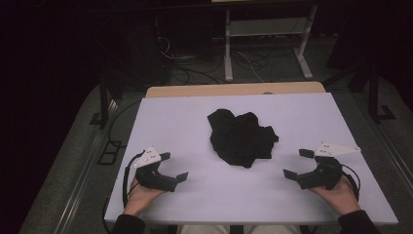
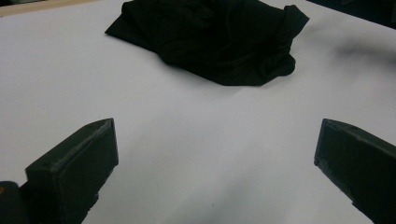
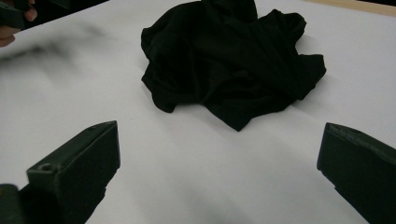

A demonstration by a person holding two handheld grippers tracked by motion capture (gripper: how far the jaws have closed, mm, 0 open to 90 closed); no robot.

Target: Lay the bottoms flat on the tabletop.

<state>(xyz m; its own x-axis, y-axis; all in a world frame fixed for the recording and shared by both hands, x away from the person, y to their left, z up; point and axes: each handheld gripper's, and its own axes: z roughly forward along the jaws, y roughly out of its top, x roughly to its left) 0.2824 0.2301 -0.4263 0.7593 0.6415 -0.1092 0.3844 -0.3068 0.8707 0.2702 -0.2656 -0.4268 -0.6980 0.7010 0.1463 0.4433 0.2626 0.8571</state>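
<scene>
Cloth (image 1: pixel 242 138), black and crumpled into a loose heap, lies in the middle of the white bench (image 1: pixel 185 122), slightly toward the far side and well clear of every edge. Its folds bunch over one another, so no hem or corner can be told apart from the rest; one pointed flap sticks out at the near edge of the heap.

The left claw (image 1: pixel 176 167) rests near the front left part of the bench, held in the person's left hand (image 1: pixel 141 192), with its jaws spread wide and nothing between them. The right claw (image 1: pixel 298 163) sits near the front right, gripped by the right hand (image 1: pixel 337 194), jaws likewise spread and empty. Both are well apart from the cloth and angled inward toward it, one on each side, which looks like a ready stance: each can come at its own side of the heap without crossing the other.

In the left gripper view the cloth (image 2: pixel 210 39) lies ahead, beyond a stretch of bare bench, centred between the open jaws. The right gripper view shows the same heap (image 3: pixel 233 60) ahead and between its jaws, the pointed flap facing this claw.

Judging from this, the work has not yet begun; the likely first move is a reach forward to pinch an outer edge of the cloth. The bunched folds may make it hard to catch a single layer.
</scene>
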